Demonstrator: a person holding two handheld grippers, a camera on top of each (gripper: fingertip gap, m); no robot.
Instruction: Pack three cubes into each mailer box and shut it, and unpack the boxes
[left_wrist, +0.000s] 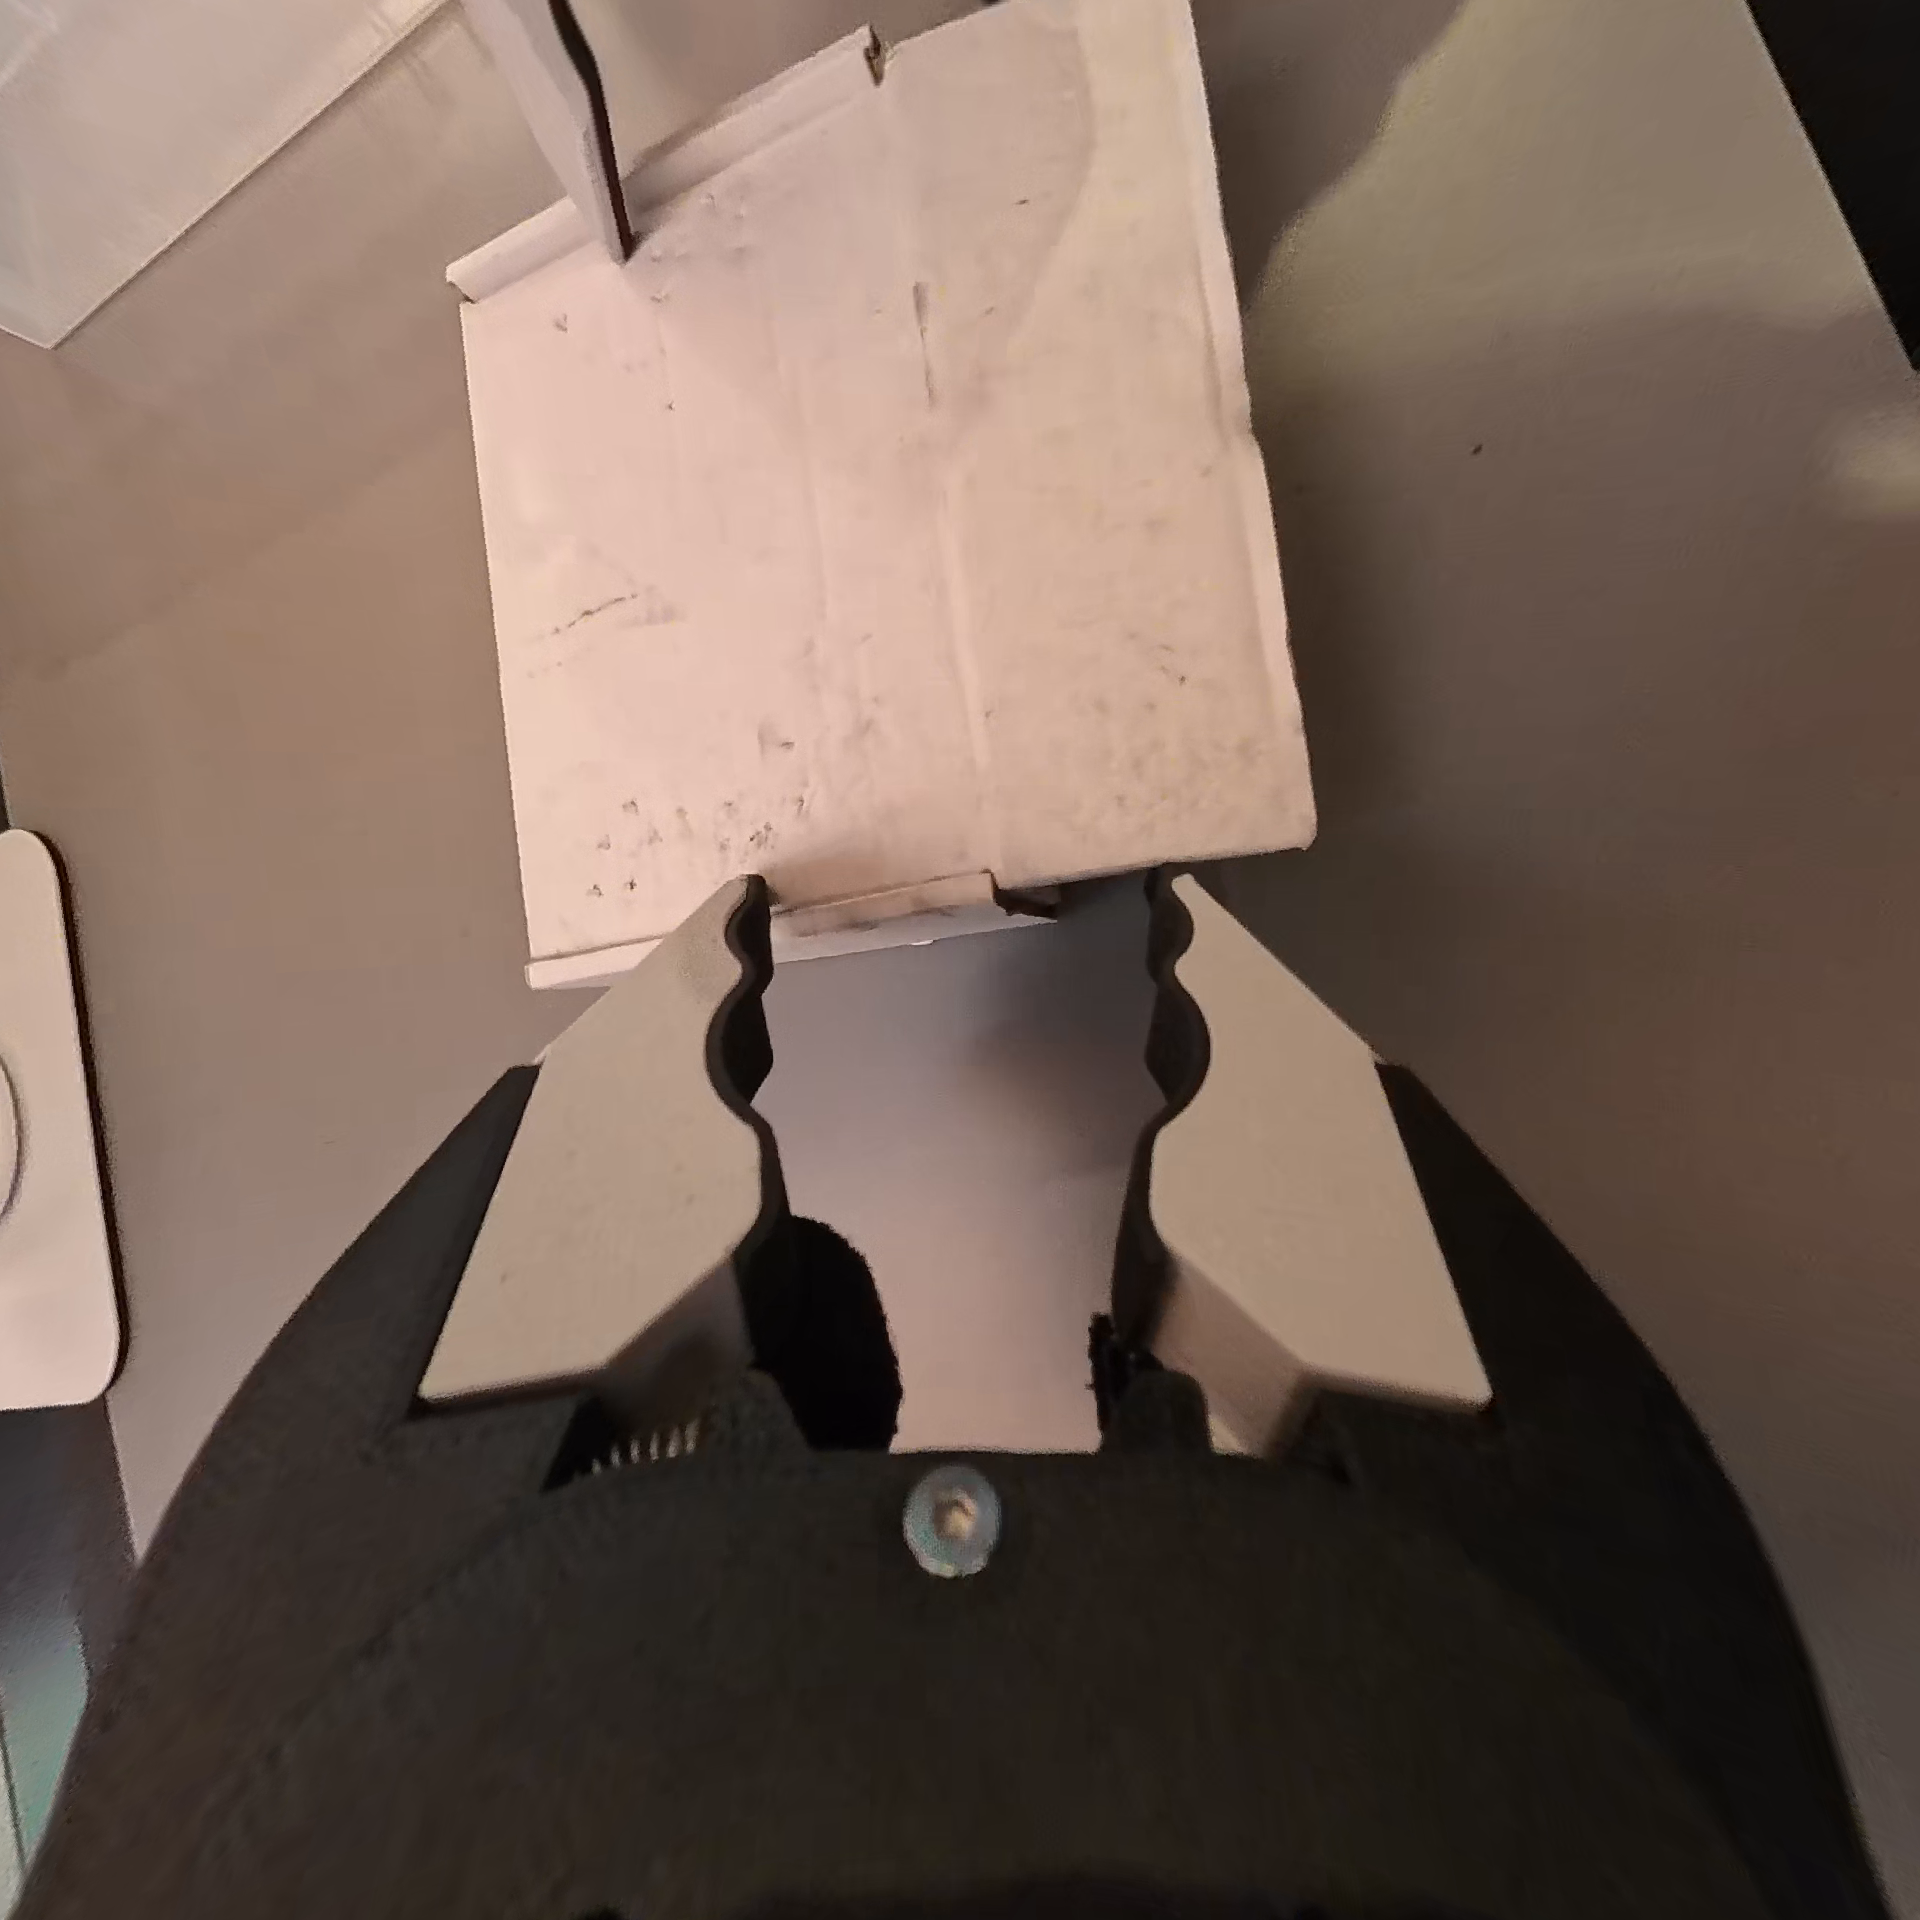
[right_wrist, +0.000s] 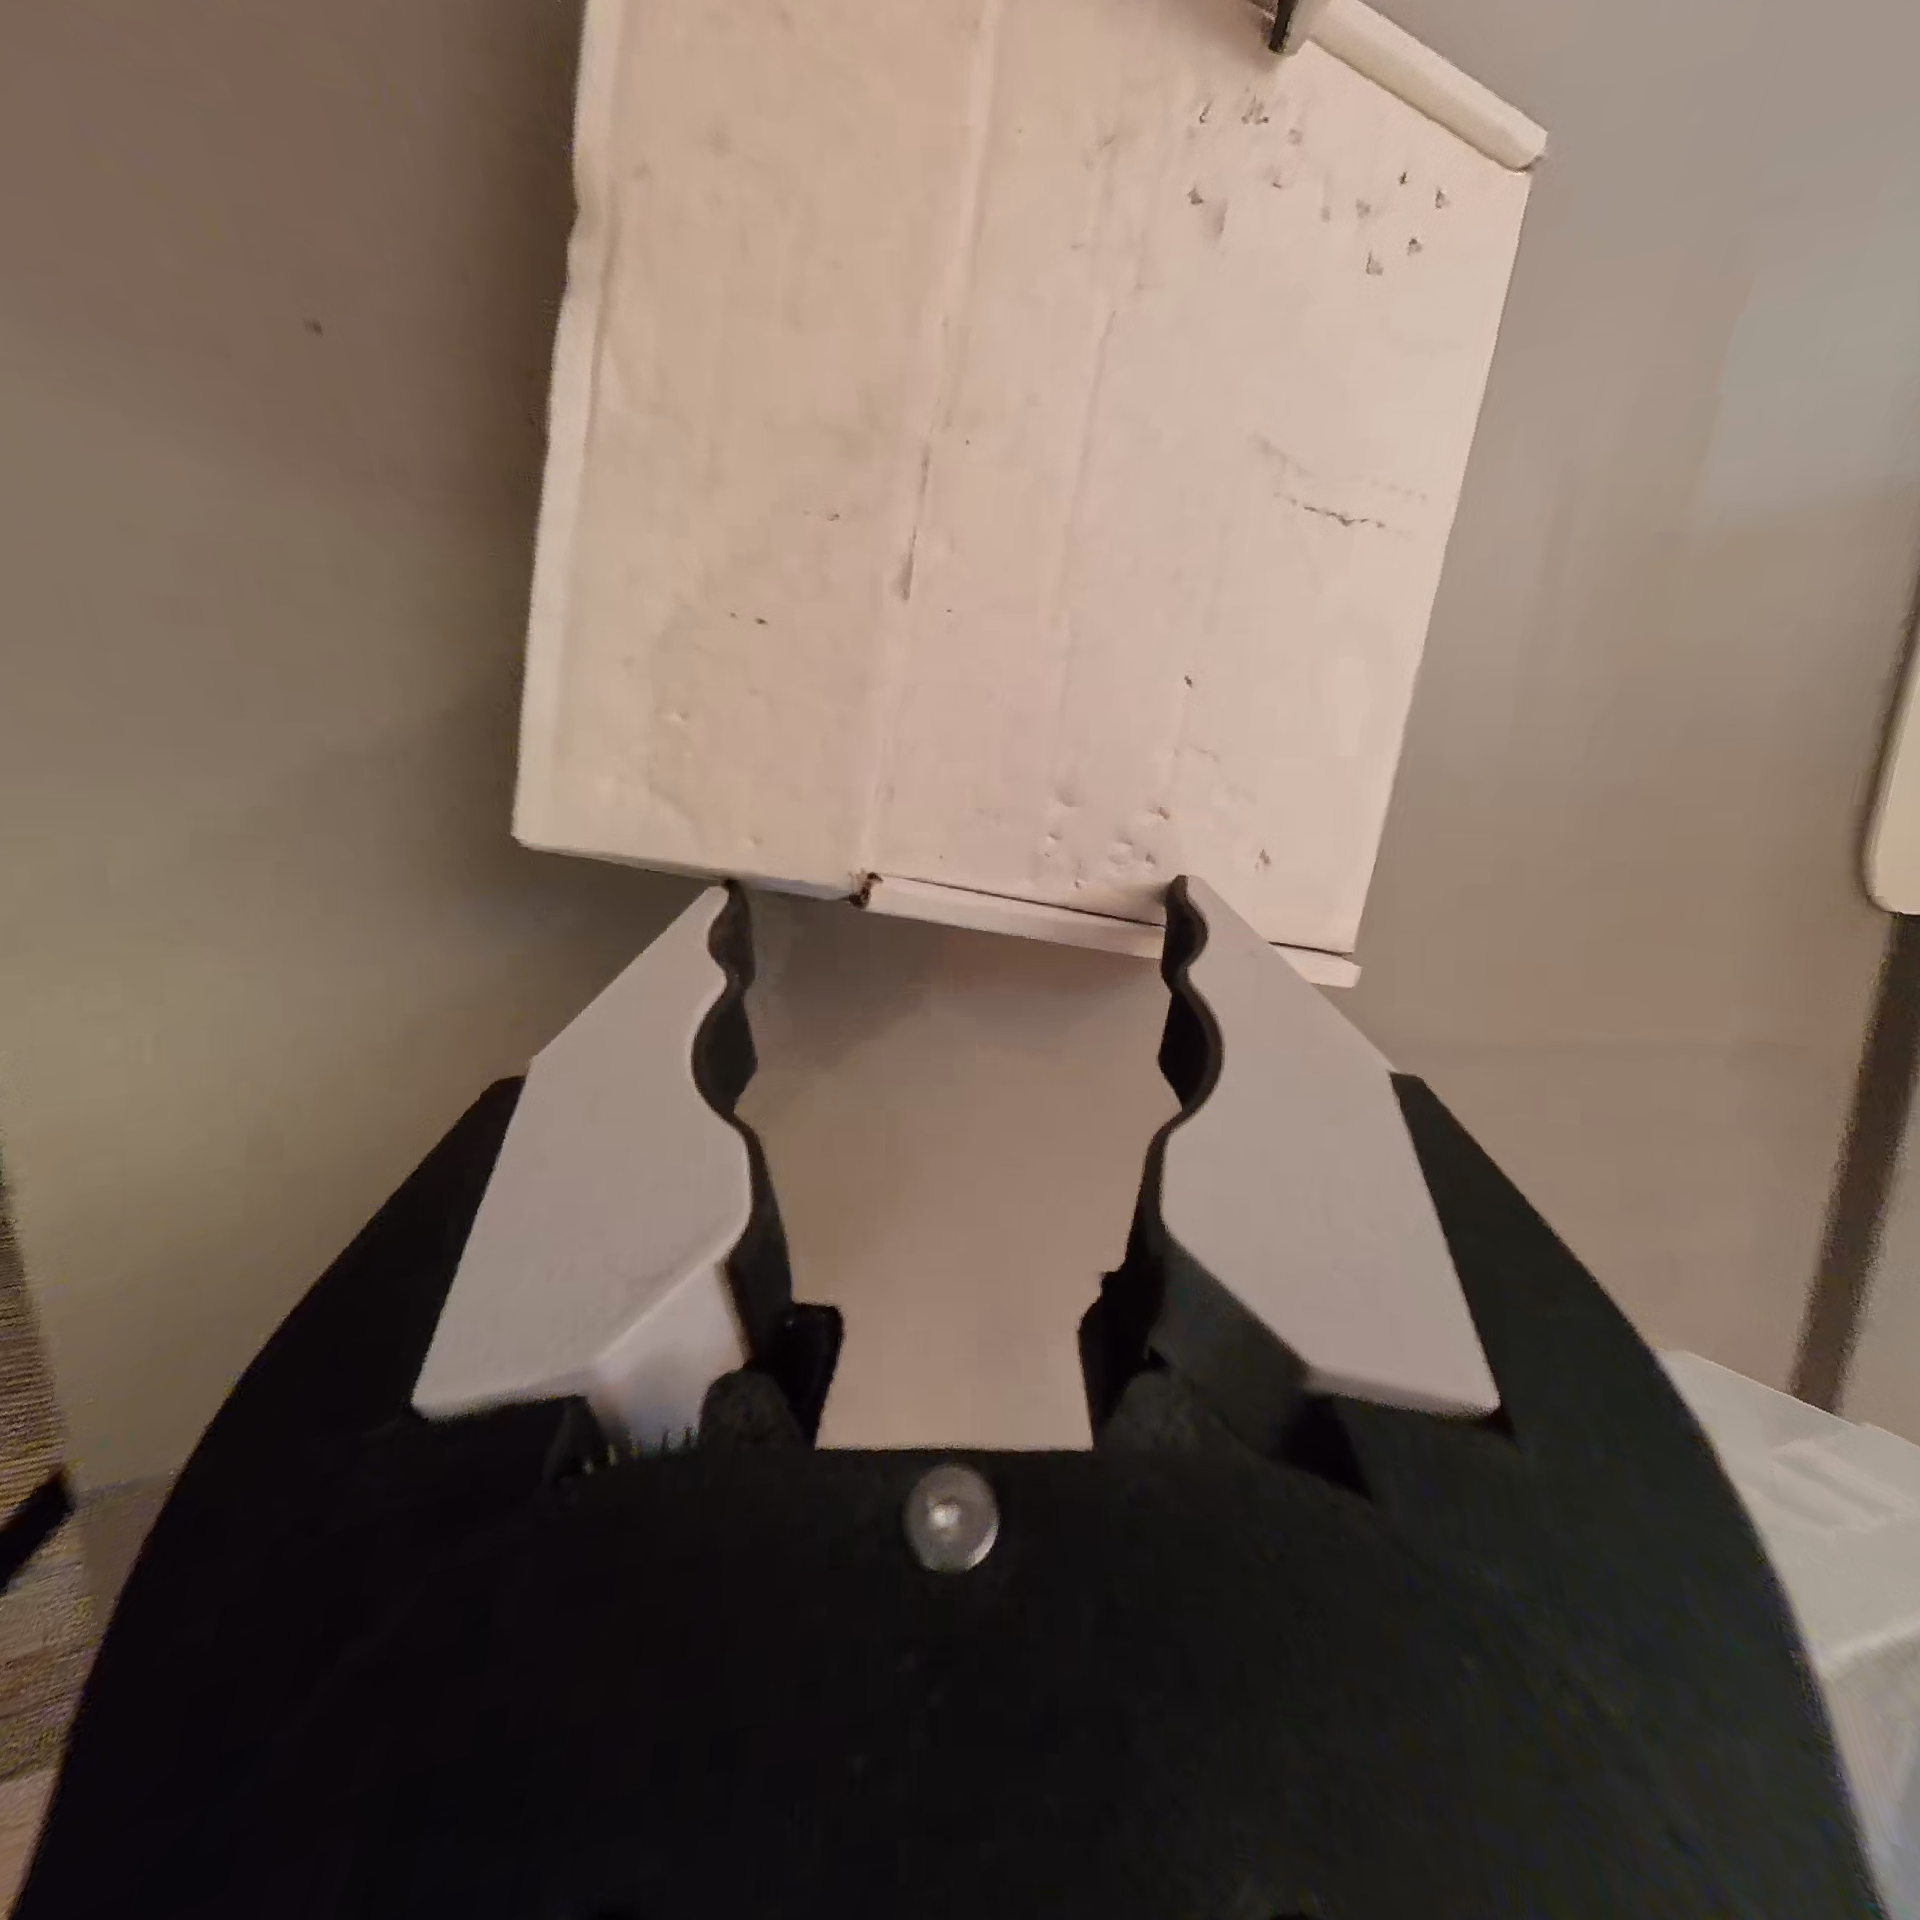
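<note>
Two grippers, one shut box on the table

My left gripper (left_wrist: 958, 894) and right gripper (right_wrist: 951, 896) are wide open, holding nothing, at opposite ends of the white mailer box (left_wrist: 883, 540); I think so I can steady it.

Free room and obstacles around the closed white box (left_wrist: 883, 540) on the grey table (left_wrist: 260, 644).

The box fills the space directly ahead of both spread grippers; the left gripper (left_wrist: 961, 899) and the right gripper (right_wrist: 951, 899) stand at opposite edges of it. Bare table lies open on either side of the box in both views. A second white box (left_wrist: 135, 156) blocks the far-left corner, and a white rounded card (left_wrist: 42, 1122) occupies the left edge.
</note>
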